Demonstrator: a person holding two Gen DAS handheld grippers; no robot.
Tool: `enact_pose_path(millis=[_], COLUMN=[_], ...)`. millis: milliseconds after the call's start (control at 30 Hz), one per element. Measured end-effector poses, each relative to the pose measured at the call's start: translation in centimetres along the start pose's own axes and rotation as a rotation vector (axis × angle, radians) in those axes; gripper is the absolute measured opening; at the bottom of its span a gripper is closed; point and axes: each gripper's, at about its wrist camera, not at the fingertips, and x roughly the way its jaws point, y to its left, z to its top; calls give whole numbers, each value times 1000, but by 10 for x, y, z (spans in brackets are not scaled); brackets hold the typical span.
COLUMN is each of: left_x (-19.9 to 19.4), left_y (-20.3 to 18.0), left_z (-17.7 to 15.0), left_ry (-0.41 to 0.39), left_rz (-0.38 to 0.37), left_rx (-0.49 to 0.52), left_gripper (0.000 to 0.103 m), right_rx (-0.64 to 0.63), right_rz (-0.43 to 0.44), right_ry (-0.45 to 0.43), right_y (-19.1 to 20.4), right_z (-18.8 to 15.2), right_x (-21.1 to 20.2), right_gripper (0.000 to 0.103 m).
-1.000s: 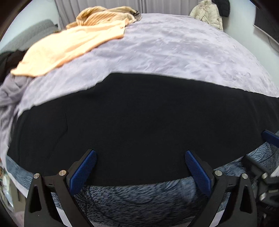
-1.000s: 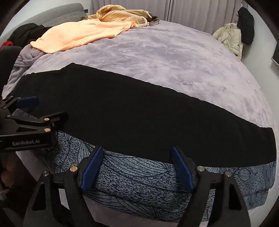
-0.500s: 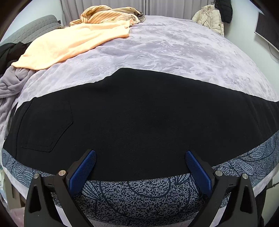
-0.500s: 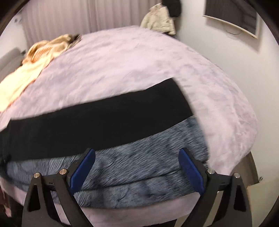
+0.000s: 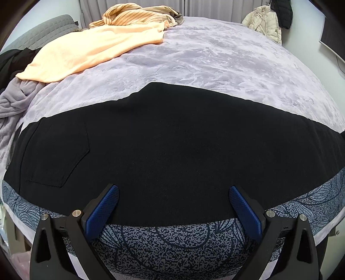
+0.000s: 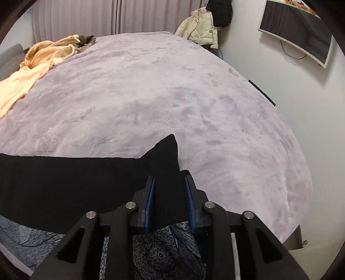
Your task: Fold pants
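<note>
The black pants (image 5: pixel 172 137) lie flat across the near edge of the bed, folded lengthwise, a back pocket at the left. My left gripper (image 5: pixel 173 200) is open and empty, just above the pants' near edge around the seat. In the right wrist view the leg end (image 6: pixel 166 163) of the pants is lifted into a peak. My right gripper (image 6: pixel 170 193) has closed on that cuff end, with black fabric filling the narrow gap between its blue pads (image 6: pixel 151 200).
A lilac plush blanket (image 6: pixel 172 97) covers the bed, with a patterned grey-blue cover (image 5: pixel 172 243) along the near edge. A peach garment (image 5: pixel 90 51) and a striped one (image 5: pixel 133 15) lie at the far left. A wall screen (image 6: pixel 297 28) hangs at the right.
My right gripper swung right to the cuff end of the pants and closed on it, raising the fabric. My left gripper drew back slightly and stayed open.
</note>
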Motion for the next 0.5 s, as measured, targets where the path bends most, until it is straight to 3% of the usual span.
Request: enact_pose_path(millis=[67,267,400,500], left_x=[-1,-10,-10,-6], left_y=[-1,-10,-15,-16], left_z=[2,6,5,5], left_ry=[11,8,10,8], left_rz=[5,-13,-9,-29], left_rx=[0,47,89,93], left_gripper=[102,102,102,102], right_rx=[34,37,105,29], right_rz=[37,1,-19,-138], right_ry=[-13,-67,-17,23], right_y=[-7,5,3,13], right_z=[-3,2,9,11], right_x=[-19,-74,-73,-41], right_gripper=[21,21,21,22])
